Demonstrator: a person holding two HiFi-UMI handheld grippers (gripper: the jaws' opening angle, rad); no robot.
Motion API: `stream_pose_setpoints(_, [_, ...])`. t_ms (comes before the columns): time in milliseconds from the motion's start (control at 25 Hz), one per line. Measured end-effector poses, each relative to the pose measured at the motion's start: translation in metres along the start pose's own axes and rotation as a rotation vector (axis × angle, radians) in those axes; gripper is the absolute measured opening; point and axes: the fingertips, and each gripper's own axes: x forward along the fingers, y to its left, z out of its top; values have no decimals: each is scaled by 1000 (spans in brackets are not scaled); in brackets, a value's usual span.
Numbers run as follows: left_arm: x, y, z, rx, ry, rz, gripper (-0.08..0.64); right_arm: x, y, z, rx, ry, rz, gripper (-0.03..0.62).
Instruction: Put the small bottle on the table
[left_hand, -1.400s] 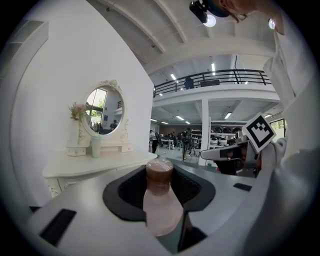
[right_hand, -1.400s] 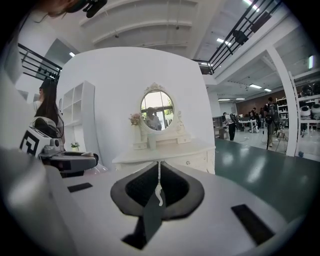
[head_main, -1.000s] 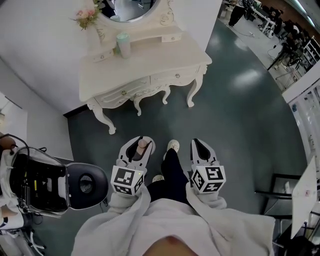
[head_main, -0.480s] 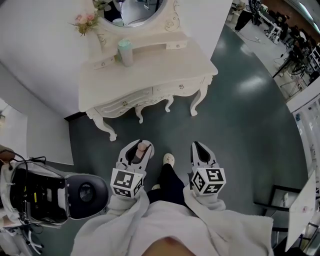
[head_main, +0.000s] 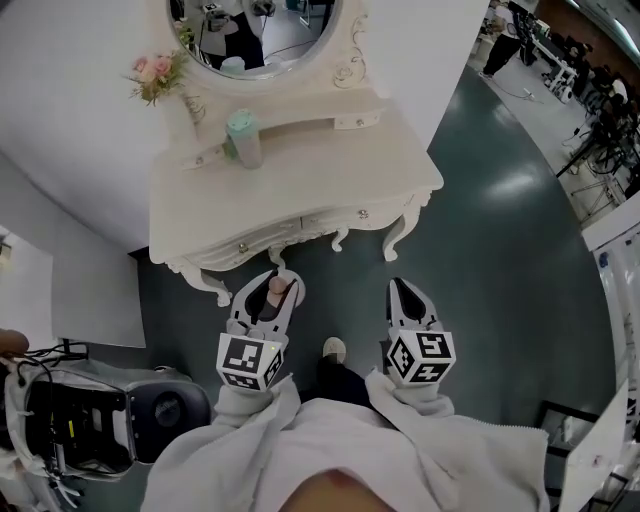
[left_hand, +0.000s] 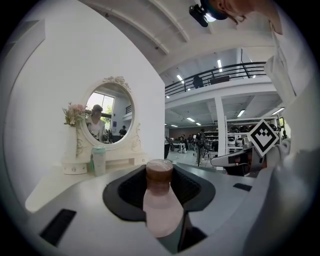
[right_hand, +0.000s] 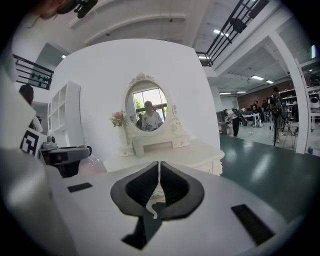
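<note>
A small pink bottle (head_main: 277, 292) with a brown cap stands upright between the jaws of my left gripper (head_main: 271, 286), which is shut on it. In the left gripper view the bottle (left_hand: 161, 207) fills the gap of the left gripper (left_hand: 159, 169). My right gripper (head_main: 402, 294) is shut and holds nothing; its pads meet in the right gripper view (right_hand: 159, 167). The cream dressing table (head_main: 330, 170) with an oval mirror stands just ahead. The left gripper's tips overlap its front edge in the head view.
A pale green bottle (head_main: 242, 138) and pink flowers (head_main: 153, 73) stand at the table's back left, below the mirror (head_main: 255, 30). A black and white machine (head_main: 90, 420) sits on the floor at lower left. Desks and people are far off at the upper right.
Both grippers have moved forward toward the dressing table, which now lies closer and lower in the head view. The pink bottle stays held in the left gripper.
</note>
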Motion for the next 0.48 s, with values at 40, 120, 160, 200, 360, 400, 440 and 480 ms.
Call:
stream_pose_setpoints(40, [7, 4, 2, -8, 1, 7, 156, 7, -3, 3, 5, 3, 7, 36])
stream_pose_setpoints(120, [23, 11, 4, -24, 6, 18, 156, 21, -9, 11, 13, 7, 19, 37])
stream_pose_setpoints(160, [30, 15, 5, -30, 9, 24, 156, 28, -12, 15, 13, 7, 24, 36])
stream_pose_setpoints(200, [38, 19, 6, -32, 10, 30, 156, 35, -15, 18, 11, 7, 27, 37])
stream_pose_setpoints(360, [69, 30, 7, -30, 12, 52, 156, 61, -34, 28, 13, 6, 30, 37])
stream_pose_setpoints(400, [77, 32, 7, -29, 12, 55, 156, 68, -39, 30, 13, 4, 30, 35])
stream_pose_setpoints(440, [85, 34, 7, -28, 12, 58, 156, 74, -44, 33, 14, 2, 31, 37])
stream_pose_setpoints(480, [92, 37, 8, -27, 11, 61, 156, 81, -48, 35, 14, 1, 32, 36])
